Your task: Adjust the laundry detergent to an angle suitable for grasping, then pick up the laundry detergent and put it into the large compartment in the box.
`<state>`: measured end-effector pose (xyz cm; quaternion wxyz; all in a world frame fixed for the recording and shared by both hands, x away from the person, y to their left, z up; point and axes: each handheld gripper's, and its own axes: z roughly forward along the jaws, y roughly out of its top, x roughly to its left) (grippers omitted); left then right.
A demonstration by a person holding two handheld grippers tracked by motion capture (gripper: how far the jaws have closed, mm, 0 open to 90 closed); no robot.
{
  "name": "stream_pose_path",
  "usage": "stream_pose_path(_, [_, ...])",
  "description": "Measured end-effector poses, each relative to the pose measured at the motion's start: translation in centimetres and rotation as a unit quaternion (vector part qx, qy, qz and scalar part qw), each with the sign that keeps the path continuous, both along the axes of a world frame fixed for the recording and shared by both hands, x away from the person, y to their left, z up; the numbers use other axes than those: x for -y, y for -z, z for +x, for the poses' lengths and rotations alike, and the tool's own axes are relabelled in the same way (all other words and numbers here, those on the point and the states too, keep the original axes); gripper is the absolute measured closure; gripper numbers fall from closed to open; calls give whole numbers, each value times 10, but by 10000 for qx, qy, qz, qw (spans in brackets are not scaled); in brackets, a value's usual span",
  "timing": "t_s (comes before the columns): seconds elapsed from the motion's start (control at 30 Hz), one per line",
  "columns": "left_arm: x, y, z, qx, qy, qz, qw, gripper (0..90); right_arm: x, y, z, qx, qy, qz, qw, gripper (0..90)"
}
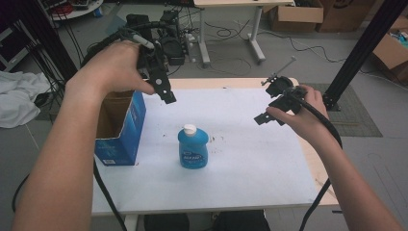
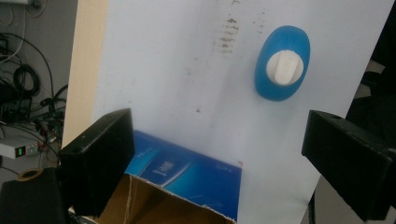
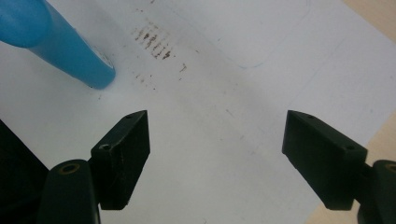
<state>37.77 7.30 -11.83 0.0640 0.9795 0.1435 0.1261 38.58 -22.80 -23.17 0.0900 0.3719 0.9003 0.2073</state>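
White sheeting covers the table (image 1: 250,159), smooth and matte, with a band of brownish smudges near its middle and a pale wooden edge showing along the far and right sides. Nearest the person, both forearms reach in from below and are raised above the surface. The left hand (image 1: 113,70) is lifted high over the open box, wrist bent so that the left tool (image 1: 166,96) points down and toward the centre; its black, blocky jaws stand wide with nothing between them. The right hand (image 1: 300,113) is held over the right part of the table, and the right tool (image 1: 262,118) aims leftward, its jaws also wide apart and empty.

Between the two tools, closer to the person, stands the bottle (image 1: 193,147): translucent blue plastic, squat and oval in section, upright, with a white cap and a printed label. It is well apart from both tools. Left of it, a blue cardboard box (image 1: 120,132) with raw brown inside sits open at the table's left edge, just below the left tool.
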Motion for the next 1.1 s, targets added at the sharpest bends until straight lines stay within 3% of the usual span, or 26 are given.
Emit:
stream_pose_path(0.73, [8, -1, -4, -2, 119, 40, 9999, 101, 11, 1, 1, -125, 101, -28, 9999, 225])
stream_pose_path(0.8, [7, 0, -5, -43, 178, 67, 9998, 100, 11, 2, 2, -145, 88, -24, 9999, 227])
stream_pose_path(0.97, [8, 1, -9, -9, 335, -141, 9993, 99, 11, 6, 4, -151, 56, -4, 9999, 226])
stream_pose_path(1.1, [14, 7, -14, -42, 592, -99, 9982, 97, 10, 10, 6, -184, 25, 23, 9998, 226])
